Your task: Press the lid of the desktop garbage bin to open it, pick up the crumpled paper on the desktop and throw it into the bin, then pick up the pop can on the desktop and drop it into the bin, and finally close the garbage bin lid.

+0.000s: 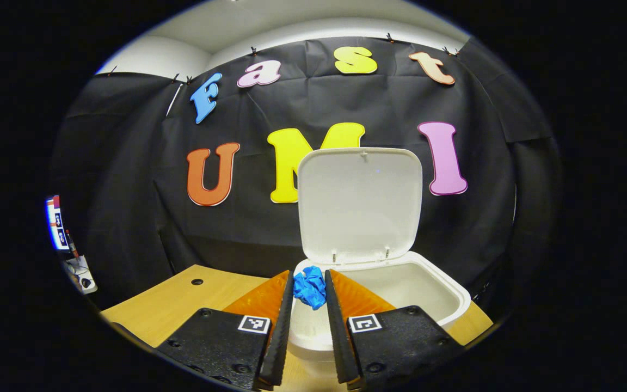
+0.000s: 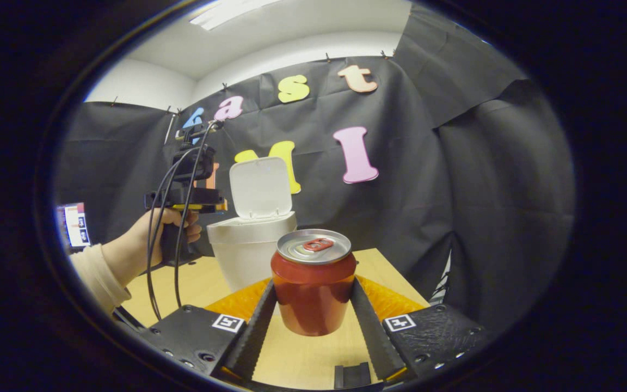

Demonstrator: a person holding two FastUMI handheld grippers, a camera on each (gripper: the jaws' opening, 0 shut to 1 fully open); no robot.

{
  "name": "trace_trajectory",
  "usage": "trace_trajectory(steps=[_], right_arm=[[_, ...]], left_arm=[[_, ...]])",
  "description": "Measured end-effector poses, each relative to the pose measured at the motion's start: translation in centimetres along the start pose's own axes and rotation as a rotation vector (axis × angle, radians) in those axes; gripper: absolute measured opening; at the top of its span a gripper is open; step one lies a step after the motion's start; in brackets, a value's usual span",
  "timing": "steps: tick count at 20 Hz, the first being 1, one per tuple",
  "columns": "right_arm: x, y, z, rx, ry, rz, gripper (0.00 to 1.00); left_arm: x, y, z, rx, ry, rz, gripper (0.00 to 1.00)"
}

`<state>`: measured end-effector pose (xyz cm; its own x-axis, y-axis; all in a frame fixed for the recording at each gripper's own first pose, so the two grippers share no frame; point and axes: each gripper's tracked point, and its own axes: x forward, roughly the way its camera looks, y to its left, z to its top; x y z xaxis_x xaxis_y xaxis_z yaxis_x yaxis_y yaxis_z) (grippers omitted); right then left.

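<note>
The inside of the bin [image 1: 400, 283] is partly hidden behind the left tongs [image 1: 309, 291], and its bottom cannot be seen. The bin stands on the tabletop [image 1: 183, 305] with its lid [image 1: 360, 204] standing upright. The left tongs pinch the blue crumpled paper [image 1: 310, 287] over the near rim of the bin. In front of the bin, the right tongs [image 2: 313, 305] grip the red can [image 2: 313, 288] on both sides; its bottom seems raised above the tabletop.
</note>
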<state>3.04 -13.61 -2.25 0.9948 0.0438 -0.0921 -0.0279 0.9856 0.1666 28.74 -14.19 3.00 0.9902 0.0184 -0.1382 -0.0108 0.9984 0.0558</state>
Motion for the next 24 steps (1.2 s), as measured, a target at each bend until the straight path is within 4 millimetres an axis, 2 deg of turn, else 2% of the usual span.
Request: trace_trajectory(steps=[4, 11, 14, 16, 17, 19, 22, 23, 24], right_arm=[[0.1, 0.0, -0.1, 0.007, -0.001, -0.001, 0.78], [0.3, -0.1, -0.2, -0.003, 0.002, -0.006, 0.78], [0.2, -0.3, -0.1, -0.002, 0.0, -0.012, 0.78], [0.2, -0.3, -0.2, 0.007, 0.002, -0.011, 0.78], [0.3, -0.3, -0.2, 0.01, 0.006, -0.013, 0.78], [0.4, -0.6, -0.4, 0.016, 0.012, -0.022, 0.78], [0.7, -0.8, -0.7, 0.018, 0.019, -0.03, 0.78], [0.7, -0.7, -0.8, 0.012, 0.02, -0.03, 0.78], [0.6, -0.7, -0.8, 0.007, 0.018, -0.032, 0.77]], left_arm=[[0.0, -2.5, -0.4, 0.005, 0.007, -0.038, 0.39], [-0.9, -5.3, -1.7, 0.079, 0.011, -0.089, 0.41], [-1.6, -5.7, -1.4, 0.128, -0.008, -0.113, 0.41], [-2.4, -5.4, -1.4, 0.152, -0.007, -0.093, 0.5], [-2.8, -5.2, -1.5, 0.161, 0.004, -0.085, 0.71], [-4.1, -5.2, -1.9, 0.18, 0.015, -0.087, 0.9], [-6.3, -4.2, -1.3, 0.234, -0.031, -0.065, 0.94], [-7.0, -3.6, -1.2, 0.244, -0.046, -0.054, 0.99], [-7.7, -3.0, -1.6, 0.241, -0.045, -0.045, 0.98]])
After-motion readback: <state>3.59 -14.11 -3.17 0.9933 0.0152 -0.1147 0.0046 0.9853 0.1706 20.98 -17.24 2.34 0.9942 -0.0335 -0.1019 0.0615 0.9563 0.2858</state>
